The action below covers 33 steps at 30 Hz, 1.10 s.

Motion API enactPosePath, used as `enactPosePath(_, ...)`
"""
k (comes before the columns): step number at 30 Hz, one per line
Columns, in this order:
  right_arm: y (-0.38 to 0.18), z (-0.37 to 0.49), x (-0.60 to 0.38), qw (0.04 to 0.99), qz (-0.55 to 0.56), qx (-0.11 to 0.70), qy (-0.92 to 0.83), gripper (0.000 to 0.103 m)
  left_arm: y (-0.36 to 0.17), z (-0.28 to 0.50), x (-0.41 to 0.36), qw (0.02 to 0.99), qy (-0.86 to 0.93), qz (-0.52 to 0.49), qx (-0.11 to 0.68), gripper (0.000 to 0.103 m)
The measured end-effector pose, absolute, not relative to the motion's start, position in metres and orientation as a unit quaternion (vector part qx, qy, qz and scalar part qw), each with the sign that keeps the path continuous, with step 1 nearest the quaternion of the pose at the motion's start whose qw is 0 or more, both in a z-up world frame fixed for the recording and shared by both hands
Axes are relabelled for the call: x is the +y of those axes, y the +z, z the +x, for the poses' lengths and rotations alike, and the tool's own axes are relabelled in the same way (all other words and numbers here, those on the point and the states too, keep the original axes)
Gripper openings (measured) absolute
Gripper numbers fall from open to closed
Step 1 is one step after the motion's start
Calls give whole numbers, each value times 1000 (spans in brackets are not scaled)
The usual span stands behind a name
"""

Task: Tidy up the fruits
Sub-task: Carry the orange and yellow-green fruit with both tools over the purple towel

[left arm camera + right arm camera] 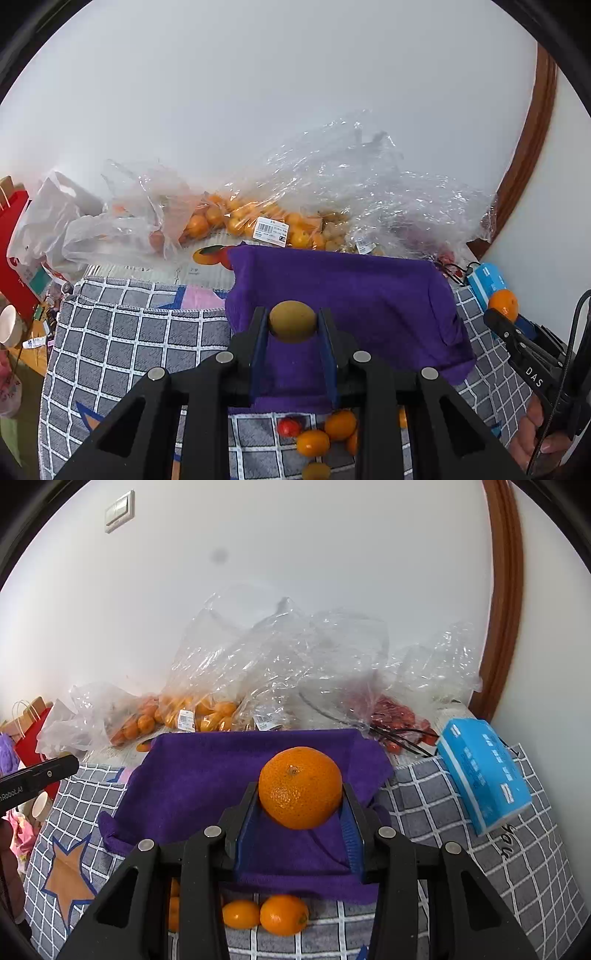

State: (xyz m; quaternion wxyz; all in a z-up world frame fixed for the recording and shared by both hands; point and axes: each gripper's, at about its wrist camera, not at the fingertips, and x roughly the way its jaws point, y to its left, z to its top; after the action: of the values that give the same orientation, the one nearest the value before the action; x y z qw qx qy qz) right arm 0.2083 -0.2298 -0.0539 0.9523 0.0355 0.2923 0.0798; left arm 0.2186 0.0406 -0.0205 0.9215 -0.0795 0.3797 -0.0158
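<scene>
My left gripper [292,322] is shut on a small yellow-brown round fruit [292,320], held above a purple towel [369,291]. My right gripper [301,794] is shut on an orange [300,787], also over the purple towel [207,775]. In the left wrist view the right gripper [506,314] and its orange [503,303] show at the right edge, with a hand below. Loose small oranges [313,442] and a red fruit [289,426] lie on the checked cloth [129,332] near the towel's front edge; two small oranges [283,915] show in the right wrist view.
Clear plastic bags of small oranges [236,221] [199,712] and red fruits [399,712] lie against the white wall behind the towel. A blue tissue pack [484,771] sits at the right. A red paper bag [11,251] and a cup [11,325] stand at the left.
</scene>
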Motion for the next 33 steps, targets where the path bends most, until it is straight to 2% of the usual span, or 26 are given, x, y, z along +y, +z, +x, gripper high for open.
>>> enactPosePath(17, -57, 260, -225, 953, 26, 290, 81, 42, -41, 271, 36, 912, -16, -91, 399, 26)
enactPosePath(33, -104, 307, -224, 939, 43, 332, 84, 42, -82, 318, 18, 896, -18, -81, 436, 26)
